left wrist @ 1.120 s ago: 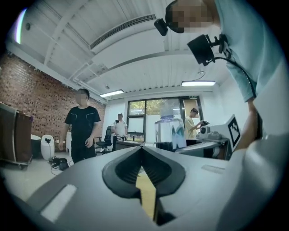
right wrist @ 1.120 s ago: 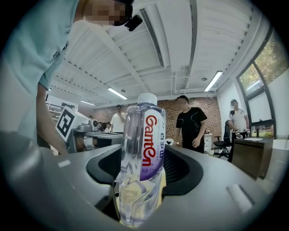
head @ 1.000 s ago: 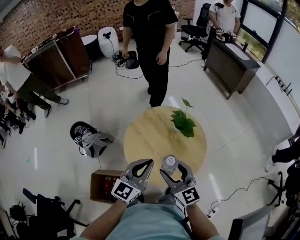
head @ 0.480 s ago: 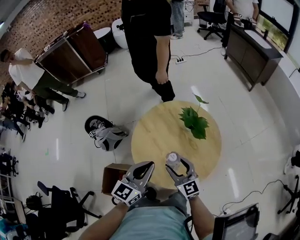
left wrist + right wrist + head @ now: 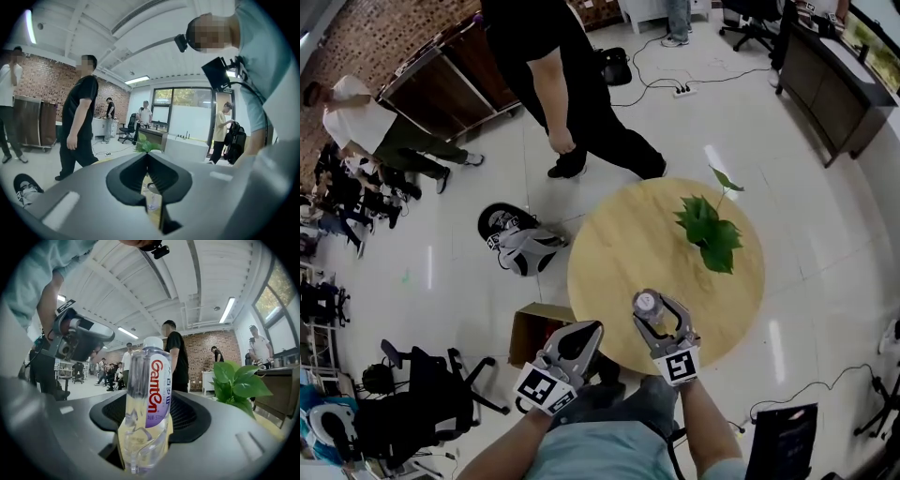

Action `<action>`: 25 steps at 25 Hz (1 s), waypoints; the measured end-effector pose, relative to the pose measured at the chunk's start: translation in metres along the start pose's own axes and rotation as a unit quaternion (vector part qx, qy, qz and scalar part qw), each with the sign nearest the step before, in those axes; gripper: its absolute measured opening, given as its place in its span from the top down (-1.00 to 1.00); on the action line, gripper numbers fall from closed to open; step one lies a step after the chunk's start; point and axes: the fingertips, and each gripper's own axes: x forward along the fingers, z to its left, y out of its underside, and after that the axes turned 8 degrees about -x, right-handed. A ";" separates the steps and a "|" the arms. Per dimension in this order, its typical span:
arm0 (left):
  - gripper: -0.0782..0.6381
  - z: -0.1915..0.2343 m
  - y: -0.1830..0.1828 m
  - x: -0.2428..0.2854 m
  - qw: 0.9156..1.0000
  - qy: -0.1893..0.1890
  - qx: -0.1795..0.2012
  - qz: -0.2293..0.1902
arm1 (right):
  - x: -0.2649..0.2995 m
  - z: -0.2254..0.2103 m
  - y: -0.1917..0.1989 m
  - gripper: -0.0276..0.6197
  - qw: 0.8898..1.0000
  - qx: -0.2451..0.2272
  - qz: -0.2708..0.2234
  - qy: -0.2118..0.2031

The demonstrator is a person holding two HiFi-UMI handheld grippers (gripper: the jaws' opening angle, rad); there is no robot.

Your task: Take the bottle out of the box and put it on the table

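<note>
My right gripper [image 5: 655, 314] is shut on a clear water bottle [image 5: 646, 304] with a white cap and a purple and white label, held upright over the near edge of the round wooden table [image 5: 619, 267]. In the right gripper view the bottle [image 5: 146, 413] stands between the jaws of this gripper [image 5: 145, 427] and fills the middle of the picture. My left gripper [image 5: 579, 334] is shut and empty, off the table's near left edge above the cardboard box [image 5: 532, 330] on the floor. In the left gripper view the jaws of that gripper [image 5: 149, 174] meet, and the bottle shows through the slit.
A green potted plant [image 5: 708, 227] stands on the far right of the table. A person in black [image 5: 553, 84] walks past beyond it. A backpack [image 5: 517, 247] lies on the floor to the left, an office chair [image 5: 422, 398] at the lower left, cables and a desk at the back.
Both grippers have come down, the right one lowering the bottle toward the table's near edge. The person in black has stepped to the left, and the head view has shifted.
</note>
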 end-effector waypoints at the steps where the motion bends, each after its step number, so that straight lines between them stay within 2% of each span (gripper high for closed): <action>1: 0.75 0.001 0.002 0.000 1.000 -0.001 0.003 0.002 | 0.000 0.000 0.002 0.10 1.000 0.001 -0.004 0.002; 10: 0.75 -0.001 0.009 0.004 1.000 0.004 0.007 0.005 | -0.004 0.007 0.007 0.01 1.000 -0.005 -0.021 0.001; 13: 0.75 -0.005 0.007 0.006 1.000 0.010 0.009 0.002 | -0.004 0.012 0.012 -0.02 1.000 -0.001 -0.013 -0.007; 19: 0.75 -0.009 0.003 0.005 1.000 0.018 0.014 -0.002 | -0.014 0.008 0.022 -0.30 1.000 0.019 0.004 0.012; 25: 0.75 -0.019 -0.012 -0.001 0.999 0.038 0.014 -0.025 | -0.035 0.005 -0.009 -0.30 1.000 0.008 -0.008 0.027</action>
